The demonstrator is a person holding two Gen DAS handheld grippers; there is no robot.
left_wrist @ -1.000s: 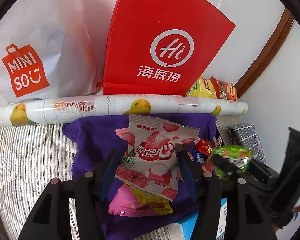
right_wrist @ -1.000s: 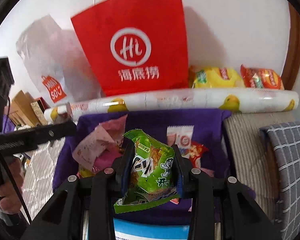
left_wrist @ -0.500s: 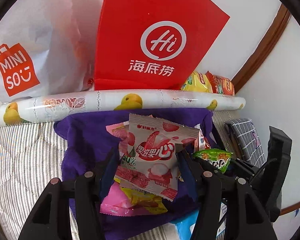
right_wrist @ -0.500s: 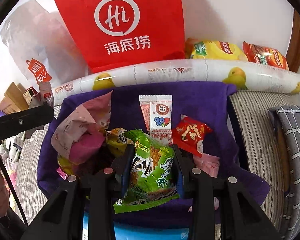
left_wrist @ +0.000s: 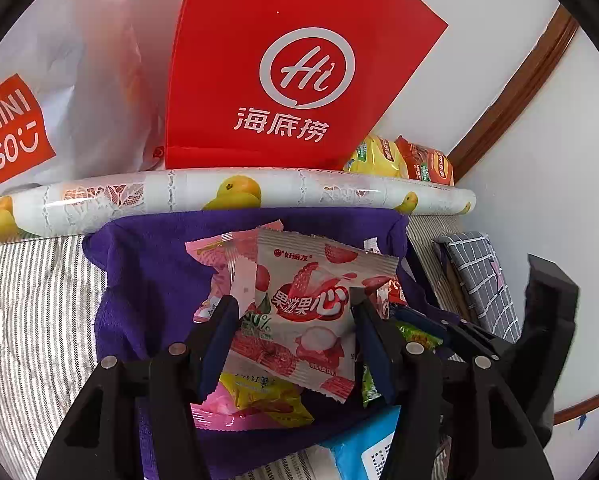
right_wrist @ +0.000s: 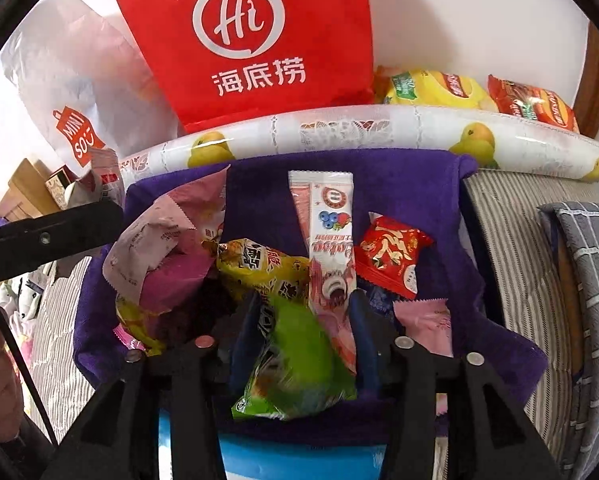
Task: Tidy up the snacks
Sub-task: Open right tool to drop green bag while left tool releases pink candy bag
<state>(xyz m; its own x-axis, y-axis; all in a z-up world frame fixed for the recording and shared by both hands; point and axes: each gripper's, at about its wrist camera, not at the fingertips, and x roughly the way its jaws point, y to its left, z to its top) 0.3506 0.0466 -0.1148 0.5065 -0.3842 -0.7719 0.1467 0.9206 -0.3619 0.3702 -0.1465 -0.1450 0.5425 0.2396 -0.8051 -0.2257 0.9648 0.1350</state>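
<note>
My left gripper [left_wrist: 293,312] is shut on a pink-and-white strawberry snack packet [left_wrist: 303,312] and holds it above the purple cloth [left_wrist: 147,272]. My right gripper [right_wrist: 305,312] has its fingers spread wider than before; a green snack packet [right_wrist: 295,360] sits blurred and tilted between them, over the purple cloth [right_wrist: 411,184]. Several packets lie on the cloth: a white stick packet [right_wrist: 327,232], a red one [right_wrist: 391,256], a yellow one [right_wrist: 259,268] and pink ones [right_wrist: 163,240]. The right gripper also shows in the left wrist view [left_wrist: 427,328].
A red Hi paper bag [right_wrist: 251,40] and a white Miniso bag [left_wrist: 39,100] stand behind a rolled lemon-print sheet [right_wrist: 379,132]. Yellow and red chip bags [right_wrist: 479,92] lie at back right. A grey checked cushion [right_wrist: 587,280] is right. A blue box [left_wrist: 363,444] is near.
My right gripper has moved down and forward over the cloth and its fingers have parted; the green packet now looks blurred and tilted. My left gripper has stayed shut on the strawberry packet.
</note>
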